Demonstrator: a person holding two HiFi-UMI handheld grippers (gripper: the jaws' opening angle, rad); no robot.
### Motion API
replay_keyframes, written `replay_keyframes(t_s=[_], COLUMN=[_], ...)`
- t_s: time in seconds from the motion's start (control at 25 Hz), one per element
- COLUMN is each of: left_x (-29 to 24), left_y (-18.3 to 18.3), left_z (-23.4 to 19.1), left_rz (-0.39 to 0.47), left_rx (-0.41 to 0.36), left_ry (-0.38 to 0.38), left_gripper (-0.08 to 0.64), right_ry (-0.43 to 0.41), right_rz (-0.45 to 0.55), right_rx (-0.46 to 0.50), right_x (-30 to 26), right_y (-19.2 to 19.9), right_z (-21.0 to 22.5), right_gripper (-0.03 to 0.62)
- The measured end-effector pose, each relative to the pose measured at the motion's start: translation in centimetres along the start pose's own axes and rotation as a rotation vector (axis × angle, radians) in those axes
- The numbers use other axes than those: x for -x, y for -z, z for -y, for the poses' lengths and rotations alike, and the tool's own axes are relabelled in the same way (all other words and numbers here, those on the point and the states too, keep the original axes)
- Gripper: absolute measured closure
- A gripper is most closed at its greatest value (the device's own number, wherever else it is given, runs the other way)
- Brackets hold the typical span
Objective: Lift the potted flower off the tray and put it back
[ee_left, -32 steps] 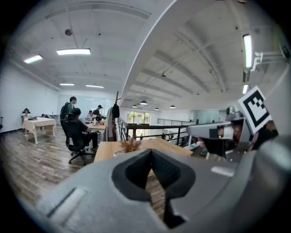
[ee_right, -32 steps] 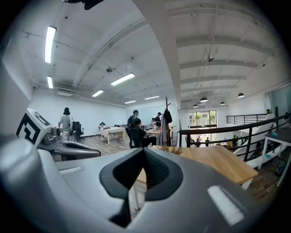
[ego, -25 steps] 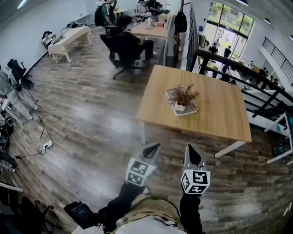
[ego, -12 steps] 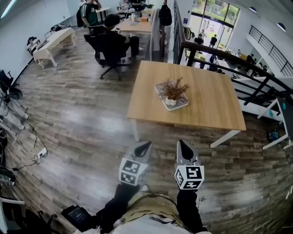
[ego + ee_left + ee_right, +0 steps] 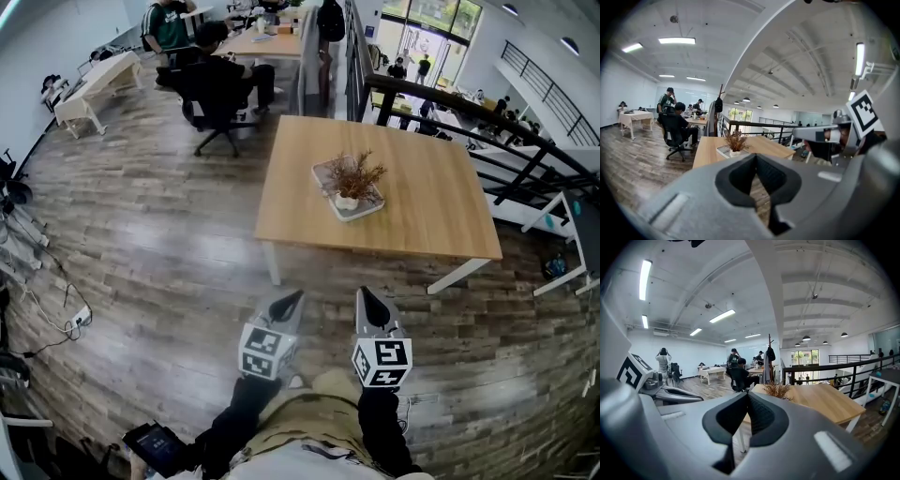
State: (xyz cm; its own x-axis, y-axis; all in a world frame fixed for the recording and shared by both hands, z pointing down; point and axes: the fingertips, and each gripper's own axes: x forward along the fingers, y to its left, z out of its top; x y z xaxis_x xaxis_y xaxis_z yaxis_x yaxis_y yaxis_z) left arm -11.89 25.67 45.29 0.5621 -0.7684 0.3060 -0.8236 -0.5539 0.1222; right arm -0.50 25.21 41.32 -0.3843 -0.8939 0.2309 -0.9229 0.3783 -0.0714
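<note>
The wooden counter [image 5: 422, 216] hides its far legs and looks a bit nearer than before. On it, the tray [image 5: 367, 208] still holds the potted flower [image 5: 350, 183]; its little pot is hard to see. The left tongs [image 5: 296, 296] and right tongs [image 5: 362, 294] are closed tight and empty, well apart from it.

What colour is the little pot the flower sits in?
White. The pot shows best in the head view, sitting on its tray.
</note>
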Motion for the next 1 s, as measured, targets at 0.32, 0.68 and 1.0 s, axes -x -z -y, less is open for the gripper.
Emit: replay_keyframes(t_s=[0.32,0.68,1.0], left_x=[-4.2,-13.5,-24.7], left_y=[-0.6,-6.5,-10.5], left_z=[-2.6,-10.1,-12.4], left_rz=[-0.015,-0.001,-0.042], left_rx=[0.017,-0.026,-0.026], left_ry=[-0.024,-0.125,-0.129], left_gripper=[0.558,0.558,0.558], right_ry=[-0.004,-0.078,-0.095], right_rz=[-0.009,0.024,-0.001], right_rx=[-0.014,-0.037,-0.078], right_x=[-5.0,-17.0,-24.7], right_y=[-0.3,-4.2,-5.6], right_z=[3.0,8.7,17.1], right_gripper=[0.588,0.588,0.588])
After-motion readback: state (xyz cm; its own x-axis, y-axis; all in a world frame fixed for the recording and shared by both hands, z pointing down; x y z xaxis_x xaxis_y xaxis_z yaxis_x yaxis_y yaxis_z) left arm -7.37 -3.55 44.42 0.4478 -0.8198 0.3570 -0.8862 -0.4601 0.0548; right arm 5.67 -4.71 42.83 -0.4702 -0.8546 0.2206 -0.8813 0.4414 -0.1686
